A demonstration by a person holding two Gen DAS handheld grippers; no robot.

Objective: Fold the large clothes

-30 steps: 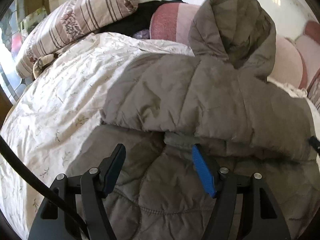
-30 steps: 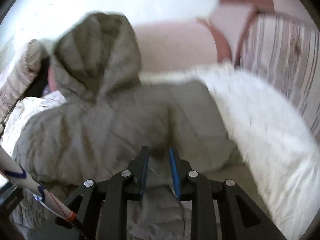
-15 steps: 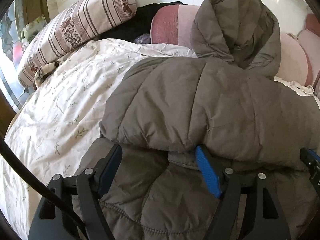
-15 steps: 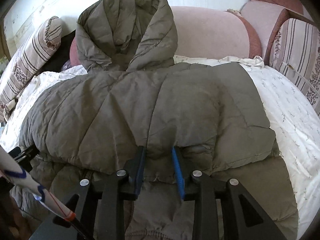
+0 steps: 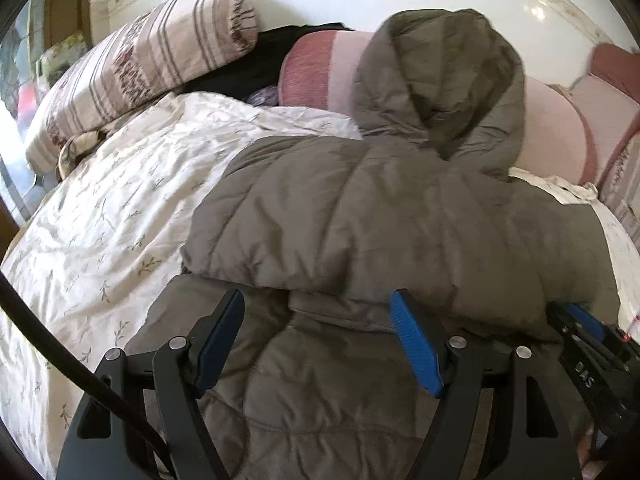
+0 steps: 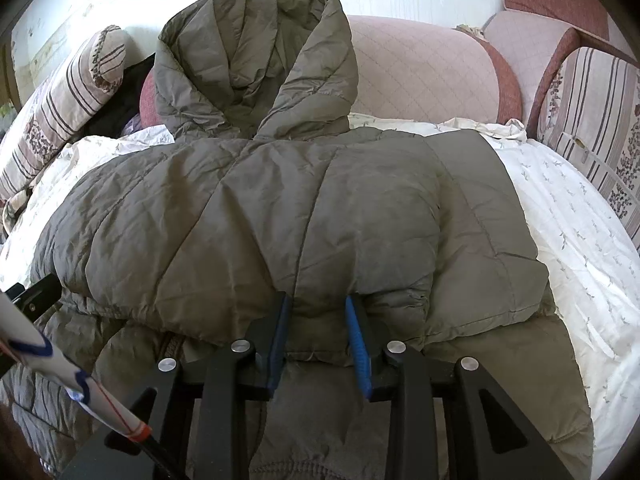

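A large grey-brown quilted hooded jacket [image 5: 400, 232] lies on the bed, its sleeves folded across the body and its hood [image 6: 256, 60] propped against the pink headboard cushion. My left gripper [image 5: 316, 320] is open and empty, its jaws wide apart over the jacket's lower half, just short of the folded sleeve's edge. My right gripper [image 6: 318, 320] has its jaws partly closed around a fold of the jacket [image 6: 280, 220] at the sleeve's lower edge. The right gripper also shows at the right edge of the left wrist view [image 5: 580, 320].
The white floral bedsheet [image 5: 100, 220] lies bare left of the jacket and to its right [image 6: 580, 220]. A striped pillow [image 5: 140, 68] and dark clothes [image 5: 248, 72] sit at the back left. Pink cushions [image 6: 420, 76] and a striped cushion [image 6: 592, 100] line the headboard.
Both cameras have drawn slightly closer to the folded jacket. The right view, blurred a second ago, has steadied with the jaws at the sleeve fold. The left jaws stay wide open.
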